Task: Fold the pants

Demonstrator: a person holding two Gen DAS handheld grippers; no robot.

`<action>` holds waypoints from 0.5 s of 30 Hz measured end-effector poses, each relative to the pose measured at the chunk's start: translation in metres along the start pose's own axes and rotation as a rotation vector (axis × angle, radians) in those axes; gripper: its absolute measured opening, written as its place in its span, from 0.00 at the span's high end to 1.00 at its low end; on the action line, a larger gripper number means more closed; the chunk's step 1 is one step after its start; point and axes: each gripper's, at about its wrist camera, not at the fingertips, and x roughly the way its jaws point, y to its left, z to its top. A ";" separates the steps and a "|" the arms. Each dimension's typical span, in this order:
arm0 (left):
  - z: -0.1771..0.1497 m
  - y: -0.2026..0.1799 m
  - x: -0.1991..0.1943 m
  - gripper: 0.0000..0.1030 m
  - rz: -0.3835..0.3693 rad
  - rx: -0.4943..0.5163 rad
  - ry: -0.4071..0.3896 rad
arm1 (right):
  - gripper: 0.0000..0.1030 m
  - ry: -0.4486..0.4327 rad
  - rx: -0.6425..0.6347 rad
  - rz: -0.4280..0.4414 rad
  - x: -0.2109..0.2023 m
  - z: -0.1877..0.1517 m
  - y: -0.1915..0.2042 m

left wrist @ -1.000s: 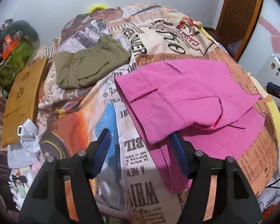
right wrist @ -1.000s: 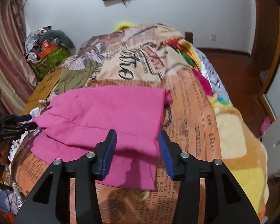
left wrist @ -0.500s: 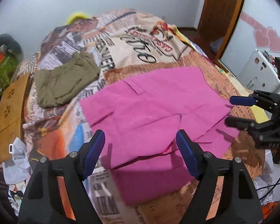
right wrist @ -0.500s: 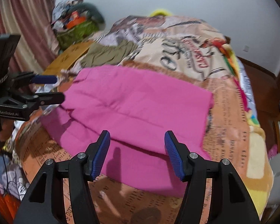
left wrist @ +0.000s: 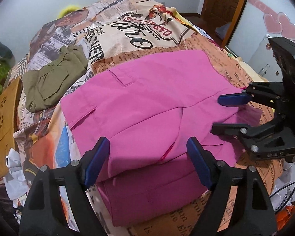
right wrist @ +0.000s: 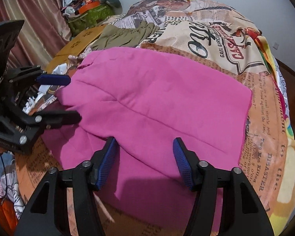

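Two sets of jaws stand apart with nothing between them: the left gripper (left wrist: 148,158), whose jaws have just been opening, is spread wide over the near folded edge of the pink pants (left wrist: 147,102), and the right gripper (right wrist: 144,161), whose jaws have just been closing, is narrower over the opposite end. The pants lie folded over themselves on the printed bedspread (left wrist: 127,29), a lower layer sticking out beneath the top one. From here a bite could catch only the top layer, so the lower one would drag and skew the fold. The soft, rounded bed may let cloth slide toward the edge. An olive garment (left wrist: 51,78) lies well apart, unlikely to interfere.
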 end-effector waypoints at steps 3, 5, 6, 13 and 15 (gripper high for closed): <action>0.001 -0.001 0.001 0.20 0.001 0.004 0.000 | 0.77 -0.017 0.020 0.016 0.001 0.003 0.000; 0.001 -0.005 -0.001 0.20 0.016 0.026 -0.033 | 0.87 -0.037 0.024 0.016 -0.001 0.005 0.001; 0.001 -0.008 -0.002 0.21 0.025 0.039 -0.046 | 0.90 -0.048 0.024 0.007 -0.003 0.006 0.001; 0.003 -0.021 0.005 0.51 0.085 0.103 -0.063 | 0.94 -0.120 0.046 0.002 -0.019 0.011 -0.001; 0.005 -0.023 0.006 0.75 0.118 0.110 -0.071 | 0.95 -0.133 0.035 -0.001 -0.023 0.012 0.002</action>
